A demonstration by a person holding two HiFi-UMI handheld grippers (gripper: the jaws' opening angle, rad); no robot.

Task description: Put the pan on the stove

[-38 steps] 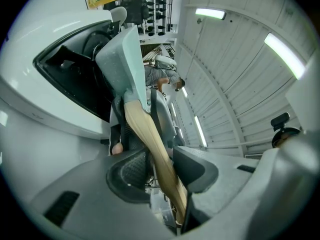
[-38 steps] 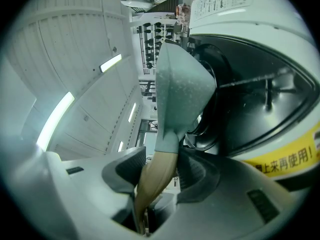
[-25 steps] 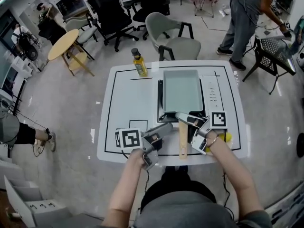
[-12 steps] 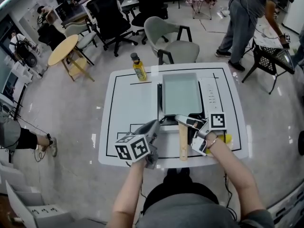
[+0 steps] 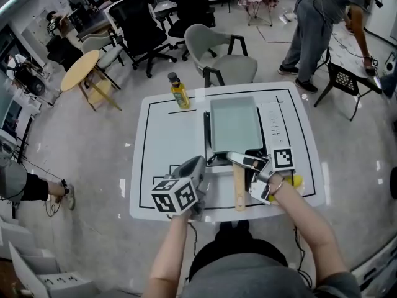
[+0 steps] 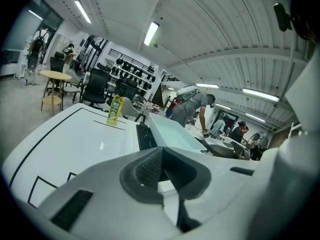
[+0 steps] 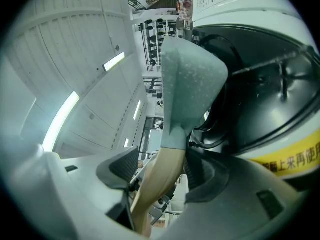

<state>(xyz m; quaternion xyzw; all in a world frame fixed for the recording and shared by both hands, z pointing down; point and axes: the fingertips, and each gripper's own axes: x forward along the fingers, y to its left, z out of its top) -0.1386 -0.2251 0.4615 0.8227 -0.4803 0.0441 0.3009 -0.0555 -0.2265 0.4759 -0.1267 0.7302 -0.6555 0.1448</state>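
A pale green rectangular pan (image 5: pixel 234 124) sits on the black portable stove (image 5: pixel 207 134) at the middle of the white table (image 5: pixel 166 143). Its wooden handle (image 5: pixel 239 182) points toward me. My right gripper (image 5: pixel 243 162) straddles the handle near the pan, and its jaws are opening. In the right gripper view the handle (image 7: pixel 160 179) runs between the pads with a gap at the left pad. My left gripper (image 5: pixel 197 164) hovers over the table's front left, shut on nothing. The left gripper view looks past the left gripper (image 6: pixel 162 166) at the pan (image 6: pixel 170 134).
A yellow oil bottle (image 5: pixel 178 90) stands at the table's far left. A small yellow object (image 5: pixel 298 180) lies by my right wrist. The stove's white control strip (image 5: pixel 273 124) runs along the pan's right. A grey chair (image 5: pixel 223 54) and a standing person (image 5: pixel 316 23) are beyond the table.
My left gripper has closed and risen off the table, its marker cube now tilted up toward me. My right gripper has stayed on the handle.
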